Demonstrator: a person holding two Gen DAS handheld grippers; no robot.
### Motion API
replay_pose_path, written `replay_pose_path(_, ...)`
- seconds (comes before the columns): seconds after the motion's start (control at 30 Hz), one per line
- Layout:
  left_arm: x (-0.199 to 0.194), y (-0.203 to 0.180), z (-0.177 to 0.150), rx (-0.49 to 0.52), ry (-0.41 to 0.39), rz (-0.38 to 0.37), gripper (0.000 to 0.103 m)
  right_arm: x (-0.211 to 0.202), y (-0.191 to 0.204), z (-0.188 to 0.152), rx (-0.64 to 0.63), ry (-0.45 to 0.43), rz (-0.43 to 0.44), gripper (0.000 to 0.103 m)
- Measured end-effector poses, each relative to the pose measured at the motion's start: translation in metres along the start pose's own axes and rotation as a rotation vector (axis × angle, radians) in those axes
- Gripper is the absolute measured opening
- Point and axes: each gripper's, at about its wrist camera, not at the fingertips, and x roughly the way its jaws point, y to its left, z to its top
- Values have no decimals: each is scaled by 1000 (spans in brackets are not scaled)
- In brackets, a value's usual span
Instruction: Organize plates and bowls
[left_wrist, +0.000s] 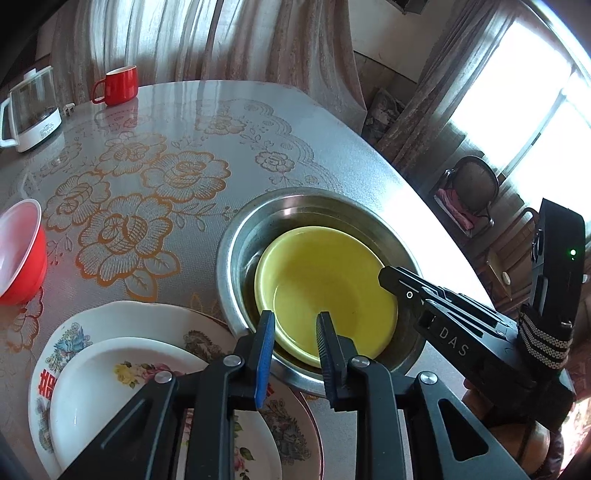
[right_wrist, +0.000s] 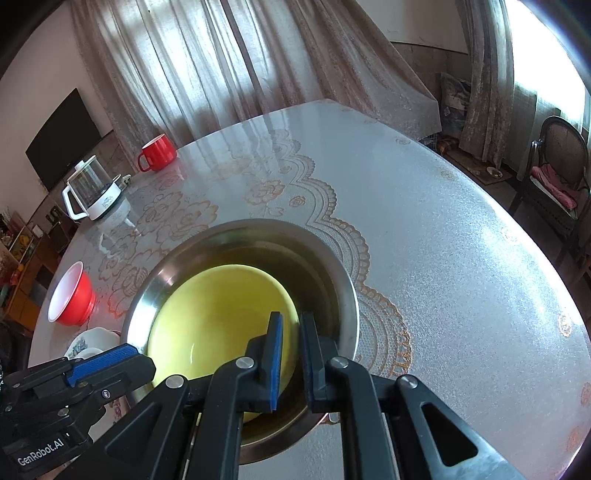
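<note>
A: What are the grippers doing?

B: The right gripper (right_wrist: 291, 332) is closed on the yellow bowl (right_wrist: 221, 314). Its blue-padded fingers (right_wrist: 276, 354) pinch the bowl's near right rim, one inside and one outside. The left gripper (left_wrist: 295, 325) straddles the near rim of the same bowl, but its jaws stand a little apart and I see a gap on both sides of the rim, so it looks loose rather than clamped.

A: And where does the bowl sit?

B: Inside the steel basin (right_wrist: 332, 266), nested low and pushed toward the basin's near left wall. The basin stands on the round table (right_wrist: 443, 258) with its flowered cloth.

A: What lies around it?

B: Just left of the basin, touching or nearly touching its rim, is a large patterned plate (left_wrist: 66, 339) with a smaller white floral plate (left_wrist: 110, 387) stacked on it. Further left a red bowl (left_wrist: 22, 254) with a white inside rests tilted on the cloth.

A: Anything at the far side?

B: A red mug (left_wrist: 118, 85) and a glass kettle (left_wrist: 31, 110) on a white base, well apart from the basin, in front of the curtains (right_wrist: 221, 74).
</note>
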Motion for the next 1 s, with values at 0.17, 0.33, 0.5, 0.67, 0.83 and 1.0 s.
replay_pose_path(0.17, 0, -3, -3, 5, -5, -1, 24, 3, 3, -4, -16, 5, 2, 10)
replay_pose_path(0.33, -8, -4, -6, 21, -37, 26, 24, 1, 8, -6, -30, -14, -9, 17)
replay_pose_path(0.5, -18, 6, -12, -14, -48, 61, 28, -3, 9, -9, -28, -23, -6, 20)
replay_pose_path(0.67, -29, 17, -20, -28, -76, 90, 28, -12, 13, -13, -21, -51, -4, 27)
replay_pose_path(0.83, -45, 27, -29, -38, -111, 126, 28, -23, 18, -14, -13, -81, 6, 28)
replay_pose_path(1.0, -59, 43, -39, -58, -143, 183, 28, -35, 37, -13, -39, -97, 61, 28)
